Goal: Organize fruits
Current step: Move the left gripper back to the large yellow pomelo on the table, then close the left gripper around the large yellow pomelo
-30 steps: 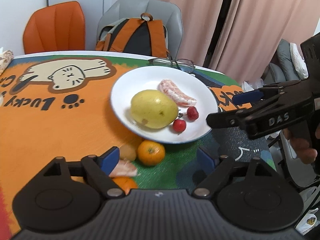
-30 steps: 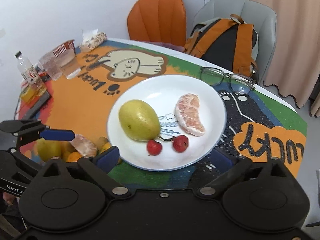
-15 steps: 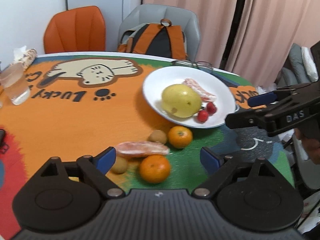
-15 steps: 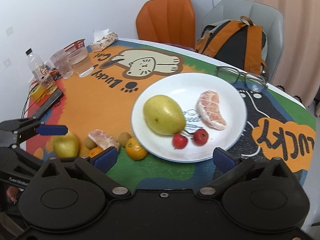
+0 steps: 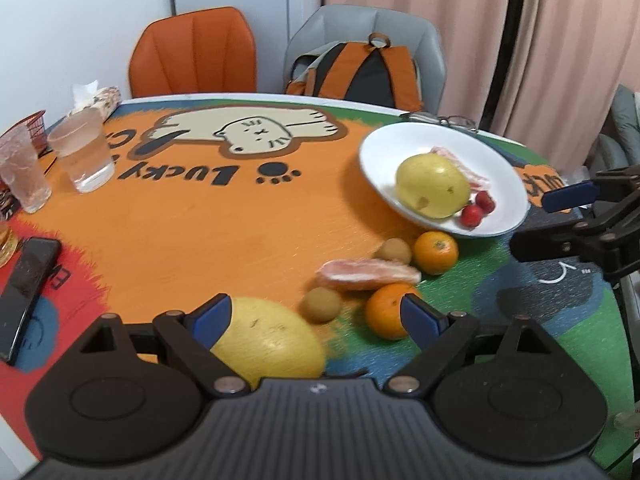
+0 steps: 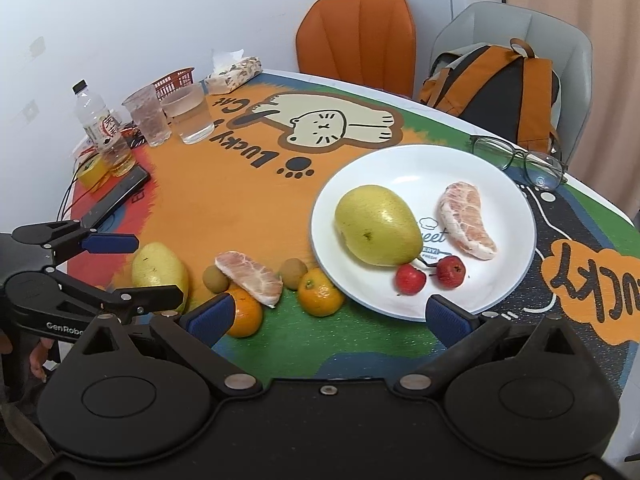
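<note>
Left gripper (image 5: 316, 318) wide open, empty, above yellow pear (image 5: 268, 342). Right gripper (image 6: 326, 314) wide open, empty; white plate (image 6: 500, 200) at 1 o'clock.

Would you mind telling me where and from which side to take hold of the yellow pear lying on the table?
Grip the yellow pear across its wide middle, coming from above with the open left tool. It lies on its side at the left end of the fruit row, with a small brown fruit close on its right.

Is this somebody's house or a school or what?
Probably a home dining spot. A round table with a cartoon cat cloth has chairs pulled up, like the orange chair, and everyday things lie about: drinking glasses and a backpack.
</note>
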Available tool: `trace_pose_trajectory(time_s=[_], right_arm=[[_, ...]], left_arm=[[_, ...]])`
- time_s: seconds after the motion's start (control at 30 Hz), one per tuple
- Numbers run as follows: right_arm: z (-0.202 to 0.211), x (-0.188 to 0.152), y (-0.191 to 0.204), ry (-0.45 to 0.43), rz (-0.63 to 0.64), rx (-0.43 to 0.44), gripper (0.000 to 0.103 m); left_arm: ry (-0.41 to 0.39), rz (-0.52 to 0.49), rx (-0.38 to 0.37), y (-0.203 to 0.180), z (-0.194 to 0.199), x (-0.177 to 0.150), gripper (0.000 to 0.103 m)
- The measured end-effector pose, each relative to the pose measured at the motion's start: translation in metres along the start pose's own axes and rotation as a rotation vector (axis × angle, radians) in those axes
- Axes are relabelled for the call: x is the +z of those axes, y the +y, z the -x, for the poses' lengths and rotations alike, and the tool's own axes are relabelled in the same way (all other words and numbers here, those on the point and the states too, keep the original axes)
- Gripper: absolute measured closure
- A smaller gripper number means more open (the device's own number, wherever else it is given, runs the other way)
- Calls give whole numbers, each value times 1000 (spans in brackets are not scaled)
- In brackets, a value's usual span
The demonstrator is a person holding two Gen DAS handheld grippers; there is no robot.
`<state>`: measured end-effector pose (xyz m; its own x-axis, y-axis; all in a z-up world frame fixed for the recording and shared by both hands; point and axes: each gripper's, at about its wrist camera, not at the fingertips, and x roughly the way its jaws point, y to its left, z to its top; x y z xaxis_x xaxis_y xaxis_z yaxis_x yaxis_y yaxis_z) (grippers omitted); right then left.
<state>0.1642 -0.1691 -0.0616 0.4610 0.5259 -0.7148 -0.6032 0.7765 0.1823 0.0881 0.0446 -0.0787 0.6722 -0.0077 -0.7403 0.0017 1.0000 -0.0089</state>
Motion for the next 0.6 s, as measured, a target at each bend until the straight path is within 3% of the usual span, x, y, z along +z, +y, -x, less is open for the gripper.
trace_pose_trajectory(time_s=[0.4, 0.6], right_arm=[[-2, 1, 10, 13, 11, -4, 0], [-2, 0, 14, 19, 19, -7, 0]], left_arm=[[43, 38, 40, 20, -12, -9, 13], [60, 140, 47, 33, -20, -13, 13]])
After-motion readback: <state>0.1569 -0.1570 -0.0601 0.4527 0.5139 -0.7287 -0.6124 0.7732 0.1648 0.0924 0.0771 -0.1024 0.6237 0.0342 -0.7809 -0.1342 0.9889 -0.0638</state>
